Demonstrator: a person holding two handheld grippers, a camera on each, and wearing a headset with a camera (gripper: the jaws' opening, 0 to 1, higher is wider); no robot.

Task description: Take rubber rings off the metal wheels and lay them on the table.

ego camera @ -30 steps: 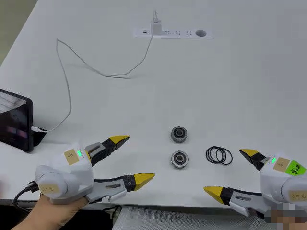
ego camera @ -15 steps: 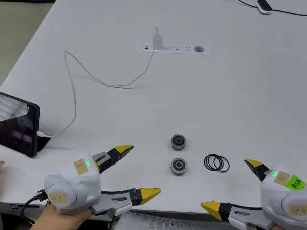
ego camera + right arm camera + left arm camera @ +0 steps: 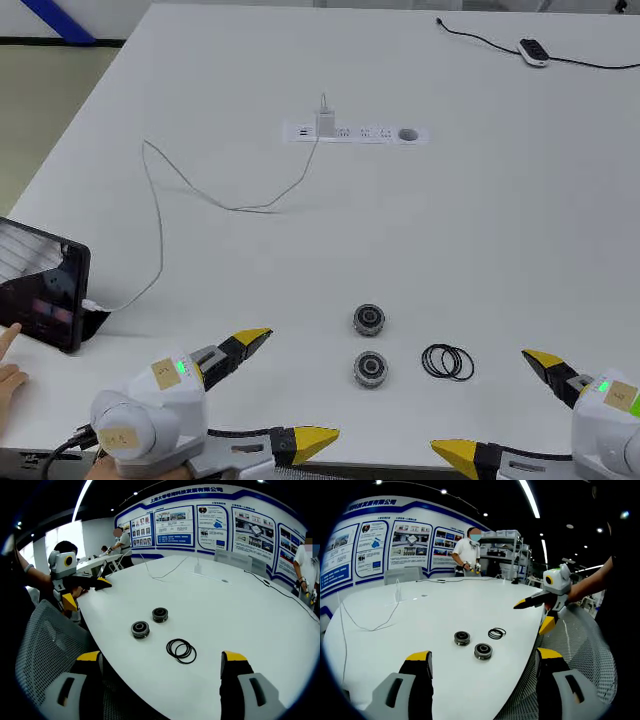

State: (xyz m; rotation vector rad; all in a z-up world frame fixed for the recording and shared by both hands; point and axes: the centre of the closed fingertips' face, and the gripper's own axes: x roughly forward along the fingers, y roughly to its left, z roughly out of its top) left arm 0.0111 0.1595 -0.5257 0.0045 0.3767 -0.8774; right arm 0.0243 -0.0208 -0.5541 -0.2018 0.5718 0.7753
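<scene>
White counter (image 3: 500, 250). A far wheel (image 3: 369, 319) and a near wheel (image 3: 370, 368) lie flat toward the front edge; black rubber rings (image 3: 448, 362) are overlapped just right of the near wheel. Left tongs (image 3: 293, 385) and right tongs (image 3: 495, 405) are held spread, empty, clear of all parts. Risk: a wheel could be skidded across the smooth top by an off-centre pinch.

The white table (image 3: 500, 230) carries a far metal wheel (image 3: 369, 319) and a near metal wheel (image 3: 370, 368) close together, overlapping black rubber rings (image 3: 447, 362) near their right, a power strip (image 3: 355, 133), a trailing white cable (image 3: 160, 215) and a tablet (image 3: 40, 297) at the left edge
</scene>
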